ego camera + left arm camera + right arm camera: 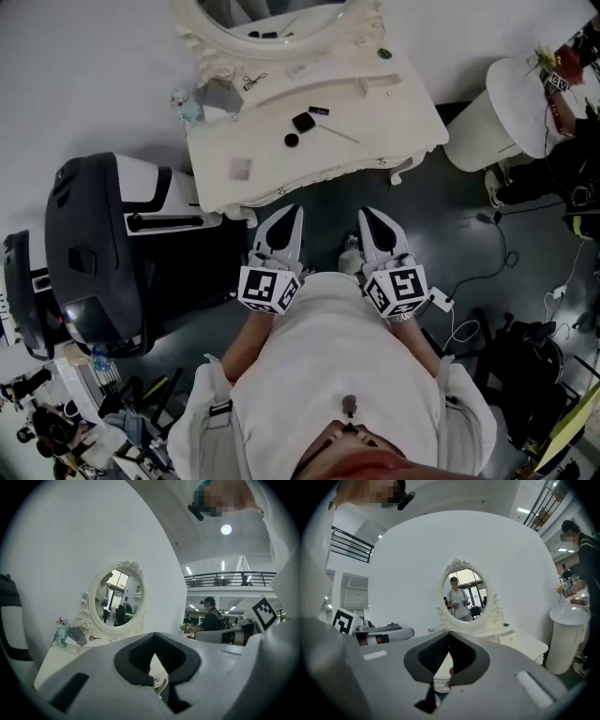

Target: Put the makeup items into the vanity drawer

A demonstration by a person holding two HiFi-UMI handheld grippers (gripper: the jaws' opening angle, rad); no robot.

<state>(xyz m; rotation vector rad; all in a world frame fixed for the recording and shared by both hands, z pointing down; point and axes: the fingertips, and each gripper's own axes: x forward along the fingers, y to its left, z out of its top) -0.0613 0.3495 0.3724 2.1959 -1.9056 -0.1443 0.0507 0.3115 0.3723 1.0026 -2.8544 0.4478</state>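
Observation:
A white vanity (375,141) with an oval mirror (117,597) stands ahead of me. On its top lie a black compact (303,121), a small black round piece (292,140), a short black tube (319,111) and a thin stick (337,134). My left gripper (281,230) and right gripper (380,230) are held side by side just short of the vanity's front edge, both pointing at it. The left gripper (155,644) has its jaws together with nothing between them. The right gripper (449,639) looks the same, shut and empty.
A dark machine with a white panel (94,253) stands close on the left of the vanity. A white round pedestal table (511,103) is to the right, with a person beside it (581,559). Cables (469,281) run over the dark floor. A blue bottle (187,105) stands at the vanity's back left.

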